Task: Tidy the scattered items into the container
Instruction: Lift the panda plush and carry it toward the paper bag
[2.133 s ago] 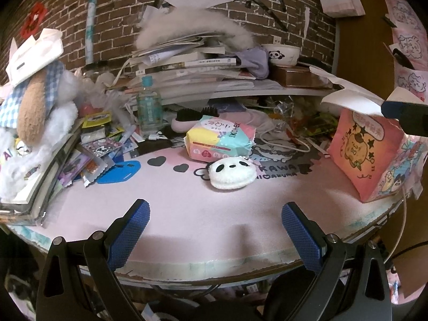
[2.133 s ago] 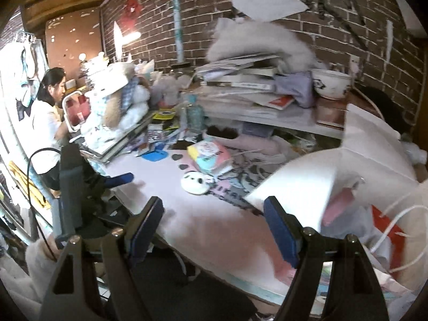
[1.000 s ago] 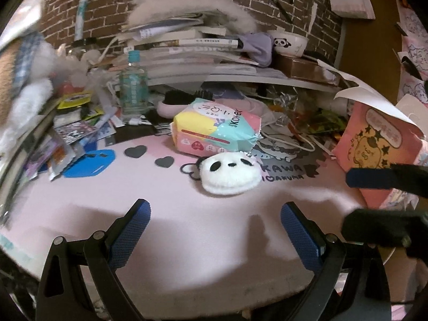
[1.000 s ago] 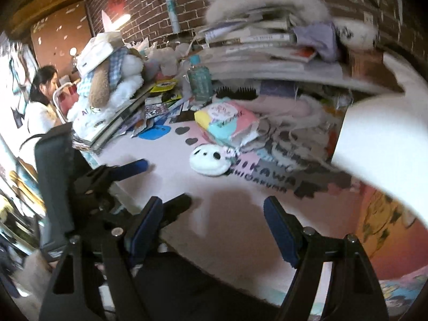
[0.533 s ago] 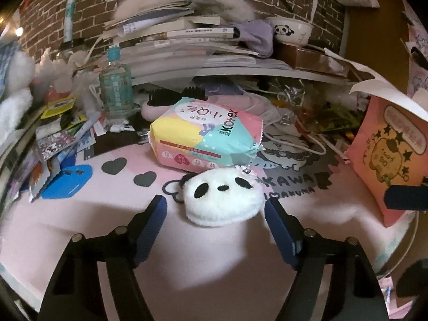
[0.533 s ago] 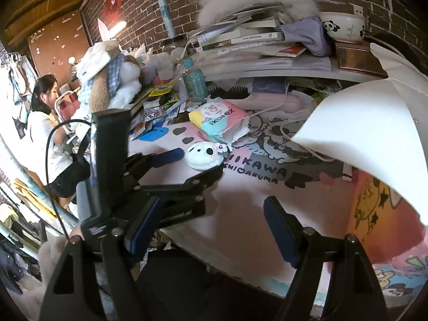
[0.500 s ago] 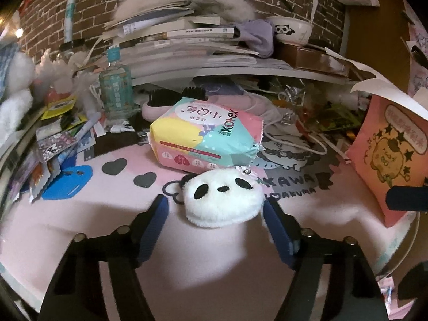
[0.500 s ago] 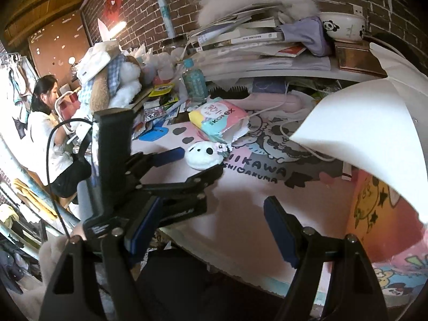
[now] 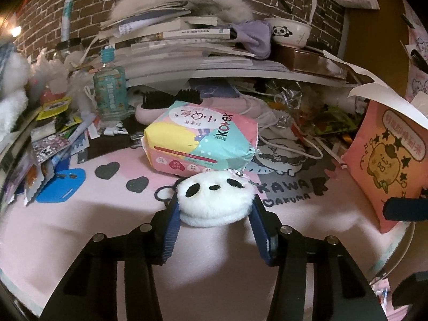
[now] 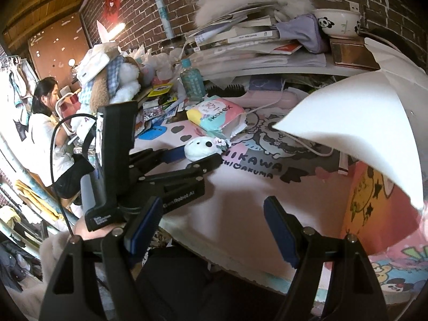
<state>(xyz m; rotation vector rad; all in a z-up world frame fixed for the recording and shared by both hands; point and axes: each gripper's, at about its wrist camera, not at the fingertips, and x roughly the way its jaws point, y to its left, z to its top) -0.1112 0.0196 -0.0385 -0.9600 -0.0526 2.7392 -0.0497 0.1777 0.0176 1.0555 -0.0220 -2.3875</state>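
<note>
Blocking much of the right wrist view, a white flap and the pink side of the cartoon-printed paper bag [image 10: 374, 208] hide the bag's opening, and in the left wrist view the same bag [image 9: 385, 160] is cut off at the right edge. Text on the pink mat covering the tabletop [image 9: 80, 227] is partly hidden, and the clutter beneath the shelf at the back is too tangled to sort out. Countable on the mat are 1 white panda plush [image 9: 214, 200], 1 pastel Kotex pack [image 9: 200, 141], 2 dark heart shapes, 1 blue tag [image 9: 61, 184] and 1 water bottle [image 9: 109, 88]; 1 panda-printed bowl [image 9: 289, 32] sits up on the shelf. The left claw [image 9: 214, 214] has its 2 blue pads against the plush's 2 sides, closed onto it while the plush rests on the mat just in front of the Kotex pack. From the right wrist camera the plush [image 10: 200, 147] shows between the left claw's [image 10: 198, 155] black fingers, well apart from the bag. The right claw [image 10: 214, 227] is spread wide and grips nothing, hanging over the tabletop's near edge beside the bag.
</note>
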